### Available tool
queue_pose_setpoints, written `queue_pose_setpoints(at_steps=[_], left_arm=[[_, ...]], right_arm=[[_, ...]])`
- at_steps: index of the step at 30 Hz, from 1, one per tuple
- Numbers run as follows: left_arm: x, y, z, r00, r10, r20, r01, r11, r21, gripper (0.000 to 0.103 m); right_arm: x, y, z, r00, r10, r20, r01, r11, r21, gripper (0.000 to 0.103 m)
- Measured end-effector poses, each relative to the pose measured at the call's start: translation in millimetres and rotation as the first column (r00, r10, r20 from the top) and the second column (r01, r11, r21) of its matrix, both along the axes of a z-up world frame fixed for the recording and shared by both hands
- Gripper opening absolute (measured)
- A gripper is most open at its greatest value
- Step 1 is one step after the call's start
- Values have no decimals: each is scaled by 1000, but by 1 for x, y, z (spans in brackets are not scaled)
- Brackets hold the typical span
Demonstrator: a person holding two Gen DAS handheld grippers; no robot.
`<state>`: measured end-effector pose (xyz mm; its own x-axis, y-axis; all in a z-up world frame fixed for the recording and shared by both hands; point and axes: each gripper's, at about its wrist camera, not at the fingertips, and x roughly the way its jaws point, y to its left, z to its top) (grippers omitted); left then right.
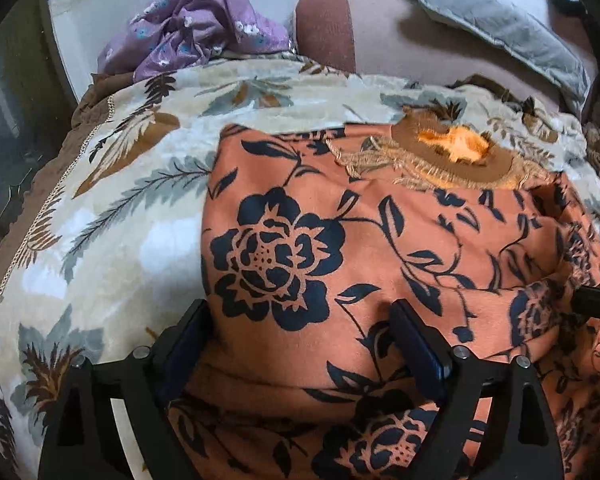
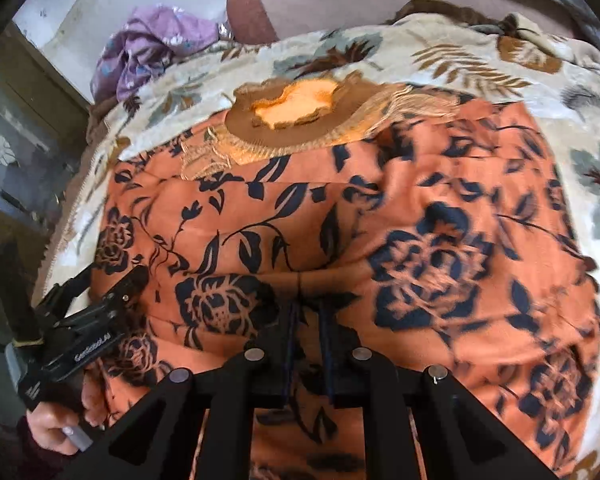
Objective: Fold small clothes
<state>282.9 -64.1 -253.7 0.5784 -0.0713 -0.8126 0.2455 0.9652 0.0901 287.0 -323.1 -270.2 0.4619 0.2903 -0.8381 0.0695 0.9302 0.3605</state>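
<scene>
An orange garment with dark blue flowers point(image 1: 340, 240) lies on a leaf-patterned blanket point(image 1: 140, 152), its brown embroidered collar point(image 1: 452, 156) at the far end. My left gripper point(image 1: 300, 344) is open, its fingers straddling the garment's near left part. It also shows in the right wrist view point(image 2: 100, 320) at the garment's left edge. In the right wrist view the garment point(image 2: 340, 220) fills the middle. My right gripper point(image 2: 309, 312) is shut on a fold of the garment's near edge.
A crumpled purple floral cloth point(image 1: 196, 28) lies at the far left of the bed. A brown and pink bolster point(image 1: 364, 36) and a grey pillow point(image 1: 500, 16) lie behind. The bed's left edge drops to a dark floor point(image 2: 16, 160).
</scene>
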Motion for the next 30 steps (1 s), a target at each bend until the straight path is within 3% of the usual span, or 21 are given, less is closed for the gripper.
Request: queue_pose_setpoints(at_steps=[7, 14, 17, 20, 22, 25, 30], left_arm=[[-47, 1, 37, 989, -66, 130, 64, 998, 23, 90], [-117, -10, 51, 977, -124, 175, 118, 992, 45, 90], [-148, -10, 39, 983, -122, 137, 115, 991, 63, 90], [-174, -5, 14, 995, -96, 22, 94, 993, 77, 90], [-187, 2, -2, 994, -86, -61, 90, 994, 67, 90], [-204, 15, 1, 996, -59, -67, 61, 997, 38, 90], [-223, 24, 8, 999, -21, -41, 25, 994, 102, 90]], right_arm=[[-76, -53, 9, 995, -98, 8, 98, 995, -9, 14], [-149, -72, 1, 993, -115, -32, 115, 993, 13, 14], [-171, -69, -10, 992, -110, -61, 114, 991, 69, 15], [-189, -56, -28, 989, -87, -116, 96, 993, 73, 15], [-200, -51, -30, 992, -88, -87, 95, 992, 77, 16], [-215, -47, -30, 994, -62, -94, 71, 993, 97, 16], [-231, -51, -36, 994, -68, -87, 80, 985, 150, 19]])
